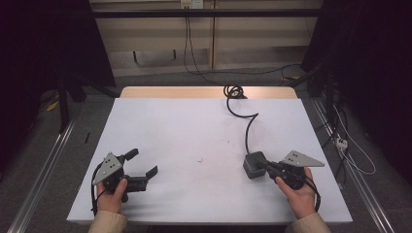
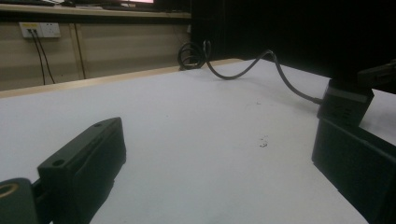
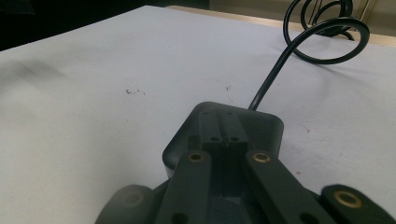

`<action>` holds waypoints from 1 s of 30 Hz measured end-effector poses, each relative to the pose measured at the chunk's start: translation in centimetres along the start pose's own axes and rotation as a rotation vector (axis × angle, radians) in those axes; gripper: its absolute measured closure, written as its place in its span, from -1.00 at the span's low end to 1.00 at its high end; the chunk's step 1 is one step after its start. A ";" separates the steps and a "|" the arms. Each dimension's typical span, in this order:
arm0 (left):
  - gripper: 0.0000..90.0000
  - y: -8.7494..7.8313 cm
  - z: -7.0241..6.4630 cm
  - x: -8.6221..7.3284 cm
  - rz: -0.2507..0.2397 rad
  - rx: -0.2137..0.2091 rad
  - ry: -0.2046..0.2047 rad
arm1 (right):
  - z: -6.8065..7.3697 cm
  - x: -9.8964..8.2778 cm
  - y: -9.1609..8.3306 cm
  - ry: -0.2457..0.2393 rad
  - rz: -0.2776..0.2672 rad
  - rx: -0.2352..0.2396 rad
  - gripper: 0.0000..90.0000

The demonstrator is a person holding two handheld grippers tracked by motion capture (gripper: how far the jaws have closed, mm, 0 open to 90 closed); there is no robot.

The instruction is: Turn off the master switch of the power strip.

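Your right gripper [image 1: 265, 166] rests low at the near right of the white table [image 1: 194, 126], its jaws drawn together, tips side by side on top of the small black power adapter [image 1: 254, 165]. In the right gripper view they look pressed against the block's top face [image 3: 243, 121] rather than clamped around its sides, so I cannot tell whether you truly have hold of it. The adapter sits flat on the table, well right of the middle, with its black cable [image 1: 248, 126] curving away to a loose coil [image 1: 233, 91] at the far edge. Your left gripper [image 1: 142, 164] waits at the near left, jaws spread wide and holding nothing, well apart from the block; its own view shows the adapter [image 2: 344, 100] beyond the right-hand jaw. To do this step well, I would judge that you want a real grip first: open the right jaws enough to straddle the block's two side walls, settle them low, then close squarely so it cannot twist out. Keep the pull gentle and in line with the cable, since the stiff curve may tug the block sideways. If it slides, bring the left gripper across to steady the cable near the block.
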State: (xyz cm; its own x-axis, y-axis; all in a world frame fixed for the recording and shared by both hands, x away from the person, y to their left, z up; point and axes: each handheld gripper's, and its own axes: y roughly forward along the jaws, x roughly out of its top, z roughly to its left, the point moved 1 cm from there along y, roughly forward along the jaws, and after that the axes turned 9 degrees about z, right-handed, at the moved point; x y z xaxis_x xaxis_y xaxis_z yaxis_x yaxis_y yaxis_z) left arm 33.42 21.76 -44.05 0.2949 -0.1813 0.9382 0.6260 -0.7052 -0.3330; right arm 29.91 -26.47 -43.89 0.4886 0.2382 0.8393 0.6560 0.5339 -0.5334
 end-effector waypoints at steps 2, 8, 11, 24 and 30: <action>-0.94 0.0 0.0 0.0 0.000 0.001 0.001 | 0.0 0.0 0.0 0.002 -0.001 -0.003 1.00; -0.94 0.0 0.0 0.0 0.000 0.001 0.002 | -0.1 -0.1 0.0 0.002 0.001 -0.006 1.00; -0.94 0.0 0.0 0.0 0.000 0.001 0.002 | -0.2 -0.1 0.0 -0.001 0.004 -0.004 1.00; -0.94 0.0 -0.1 0.0 0.000 0.001 0.002 | 0.0 -0.1 0.0 0.005 0.013 -0.014 1.00; -0.94 -0.1 -0.1 0.0 -0.002 0.002 0.000 | 0.1 0.1 0.0 -0.012 0.026 -0.028 1.00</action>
State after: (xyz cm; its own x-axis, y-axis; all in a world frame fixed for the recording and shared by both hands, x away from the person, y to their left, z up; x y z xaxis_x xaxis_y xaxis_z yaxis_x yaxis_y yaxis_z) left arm 33.34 21.74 -44.00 0.2942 -0.1800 0.9387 0.6280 -0.7040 -0.3318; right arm 29.89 -26.35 -43.84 0.4988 0.2613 0.8264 0.6592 0.5046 -0.5575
